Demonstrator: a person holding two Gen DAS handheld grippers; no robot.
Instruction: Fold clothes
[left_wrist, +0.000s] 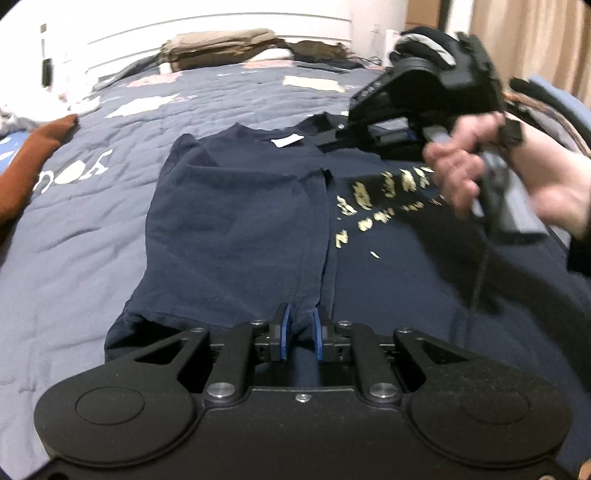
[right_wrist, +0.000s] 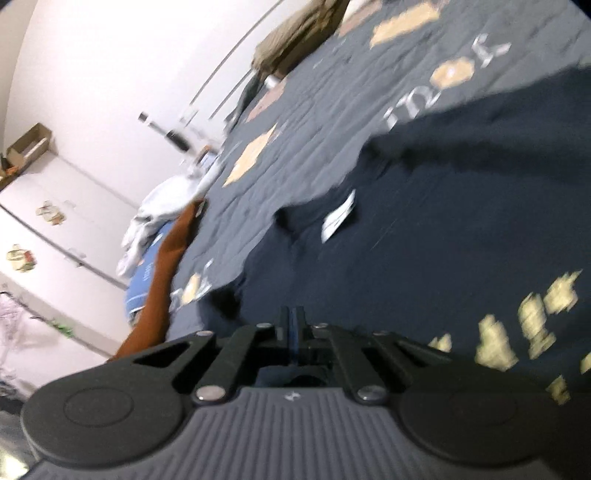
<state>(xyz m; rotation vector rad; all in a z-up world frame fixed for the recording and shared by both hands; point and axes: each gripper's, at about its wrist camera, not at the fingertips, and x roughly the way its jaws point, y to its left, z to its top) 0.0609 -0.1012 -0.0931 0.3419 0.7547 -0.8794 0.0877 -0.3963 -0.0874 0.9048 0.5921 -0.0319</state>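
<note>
1. A navy T-shirt (left_wrist: 236, 221) lies flat in the middle of the bed (left_wrist: 74, 229), on a blue-grey quilt with pale patches and white lettering. One side is already folded over the middle; a cracked gold print (left_wrist: 373, 199) shows on the uncovered half, and a white neck label (left_wrist: 286, 141) faces the headboard end.
2. The left tongs (left_wrist: 301, 325) sit at the shirt's near hem, their blue pads almost together with a bunch of navy cloth pinched between them.
3. The right tongs (right_wrist: 293, 332) are fully together, pads touching; whether any cloth is caught in them cannot be told through the blur. A person's hand (left_wrist: 465, 173) holds that tool over the shirt's collar end on the printed side, rolled well over.
4. A rust-brown garment (left_wrist: 33, 155) lies toward the bed's left edge, apart from the shirt.
5. A tan bag (left_wrist: 221, 44) and dark heaped things rest at the headboard edge.
6. Pale crumpled clothes (right_wrist: 162, 214) pile up past the brown garment, by the white cupboards.
7. Nothing lies on the shirt itself.
</note>
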